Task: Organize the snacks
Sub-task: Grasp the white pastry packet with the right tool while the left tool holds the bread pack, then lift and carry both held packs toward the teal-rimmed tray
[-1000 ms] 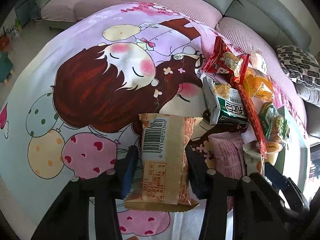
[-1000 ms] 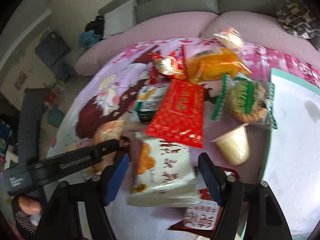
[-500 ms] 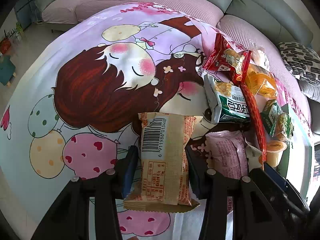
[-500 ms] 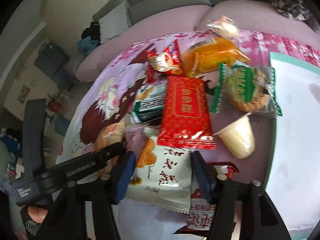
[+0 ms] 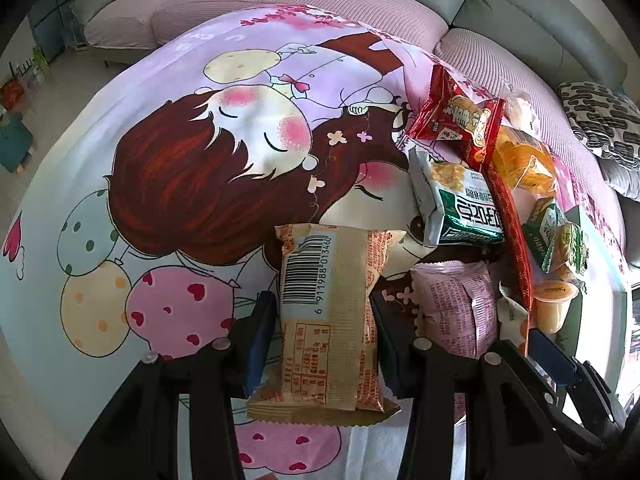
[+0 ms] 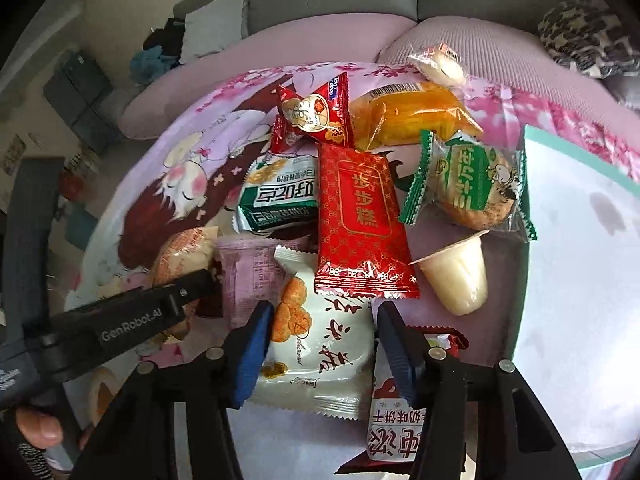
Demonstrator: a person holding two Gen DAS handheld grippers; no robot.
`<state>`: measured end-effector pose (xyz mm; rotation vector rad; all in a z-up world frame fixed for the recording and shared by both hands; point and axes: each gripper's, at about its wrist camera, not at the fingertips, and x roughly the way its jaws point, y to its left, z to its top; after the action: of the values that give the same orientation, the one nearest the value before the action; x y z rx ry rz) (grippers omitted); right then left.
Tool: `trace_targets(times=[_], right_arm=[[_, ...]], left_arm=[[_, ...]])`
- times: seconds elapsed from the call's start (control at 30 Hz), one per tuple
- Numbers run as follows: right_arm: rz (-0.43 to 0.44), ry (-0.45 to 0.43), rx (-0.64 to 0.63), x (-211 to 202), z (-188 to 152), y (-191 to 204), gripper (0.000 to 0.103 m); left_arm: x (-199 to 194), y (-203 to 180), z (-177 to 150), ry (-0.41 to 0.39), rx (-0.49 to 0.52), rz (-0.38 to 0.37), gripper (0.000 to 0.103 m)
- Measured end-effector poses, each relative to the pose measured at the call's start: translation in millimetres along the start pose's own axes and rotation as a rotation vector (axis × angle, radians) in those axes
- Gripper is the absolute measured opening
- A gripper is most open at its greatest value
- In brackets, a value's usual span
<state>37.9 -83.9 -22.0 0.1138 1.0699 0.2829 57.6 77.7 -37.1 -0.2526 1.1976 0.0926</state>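
Narrowed jaws mark the change in the right wrist view: the blue pads that stood wide of the white snack packet with orange print (image 6: 320, 340) a second ago are now drawn in against its two sides and are closing on it. The right gripper (image 6: 320, 344) is seen at the lower middle of the frame, with the packet's near end lying between its black fingers. That packet's far end is overlapped by a long red foil packet with gold lettering (image 6: 360, 220). A red-and-white packet (image 6: 404, 432) is largely hidden under the right finger and cut off at the bottom edge. A pale jelly cup (image 6: 460, 276) lies tipped on its side to the right. At the lower left, the left gripper's black body and a thumb are seen only in part.

In the left wrist view nothing has shifted. The tan foil snack packet with a barcode (image 5: 328, 312) is clamped between the pads of the left gripper (image 5: 324, 340) at the lower middle, above the cartoon-printed cloth (image 5: 160, 160). A pink packet (image 5: 456, 308) lies just to its right, its lower end hidden behind the finger. The remaining snacks are crowded at the right edge, squeezed by the lens and hard to tell apart.
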Motion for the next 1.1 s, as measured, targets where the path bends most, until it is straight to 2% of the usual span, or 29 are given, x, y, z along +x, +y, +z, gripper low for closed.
trace_targets(times=[0.33,0.47,0.7,0.83,1.03,1.1], right_arm=[[0.026,-0.019,0.031,-4.8,-0.6,-4.1,0.050],[0.068,-0.023,0.028,-5.7,0.0,-0.3,0.042],[0.111,-0.011,0.007,-3.6,-0.4,13.1,0.041],[0.167,0.000,-0.017,0.8,-0.7,28.0,0.041],[0.079,-0.005,-0.032,3.5,-2.8,28.4,0.045],[0.055,0.001,-0.023,4.8,-3.2,24.1,0.052]], left_arm=[[-2.6,2.9,0.0,-0.006,-0.016,-0.011,0.048],[-5.8,7.2,0.6,-0.010,-0.021,-0.007,0.048],[-13.1,15.7,2.0,-0.018,-0.042,0.004,0.048],[-16.7,23.6,4.2,-0.027,-0.056,0.025,0.048],[-18.4,31.1,3.2,-0.022,-0.067,0.037,0.048],[-18.6,33.2,2.9,-0.021,-0.066,0.037,0.048]])
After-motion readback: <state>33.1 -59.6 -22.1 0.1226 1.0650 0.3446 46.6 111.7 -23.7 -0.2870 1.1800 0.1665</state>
